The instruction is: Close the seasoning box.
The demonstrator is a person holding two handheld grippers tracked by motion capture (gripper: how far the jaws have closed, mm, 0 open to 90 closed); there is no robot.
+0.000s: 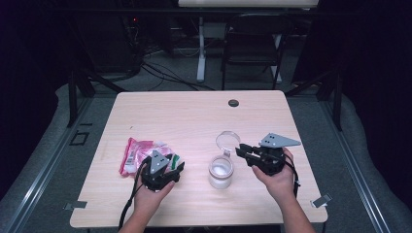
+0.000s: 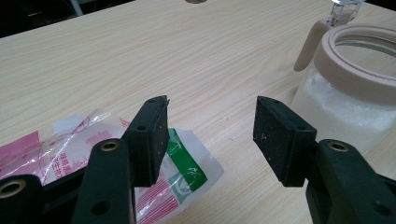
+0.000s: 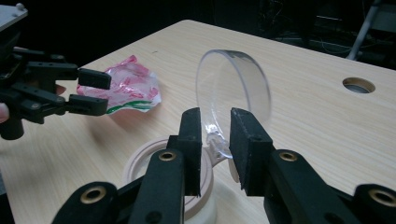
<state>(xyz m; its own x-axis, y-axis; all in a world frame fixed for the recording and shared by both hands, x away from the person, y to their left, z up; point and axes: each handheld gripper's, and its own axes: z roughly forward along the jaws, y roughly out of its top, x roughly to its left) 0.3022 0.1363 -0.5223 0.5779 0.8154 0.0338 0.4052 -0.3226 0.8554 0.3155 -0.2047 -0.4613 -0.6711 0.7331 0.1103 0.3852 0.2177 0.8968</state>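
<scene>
With its jaws nearly closed around the hinge tab of the clear lid [image 3: 233, 88], the right hand-held gripper [image 3: 215, 140] sits just above the jar [image 1: 220, 171]; whether the pads actually pinch the tab or just bracket it is hard to tell, small gaps show either side. Lid stands flipped up and open, joined to the jar's beige collar [image 2: 359, 60] at the back. Jar sits mid-worktop [image 1: 194, 111], right of centre, white powdery fill in the lower part. Left hand-held gripper [image 2: 210, 135] is wide open, holding nothing, hovering over the edge of a crinkly pink-and-green plastic packet [image 2: 184, 163] that lies flat on the worktop left of the jar. Handling judgement: lid looks like thin rigid clear plastic, light, smooth and slippery, so best taken by the tab or rim near the hinge, not the dome face. Jar looks glass or hard plastic, some weight from the fill, could tip if the lid gets levered sideways. Packet is soft, light film, will crumple; pinch a free corner or sealed edge, flat middle offers no purchase.
</scene>
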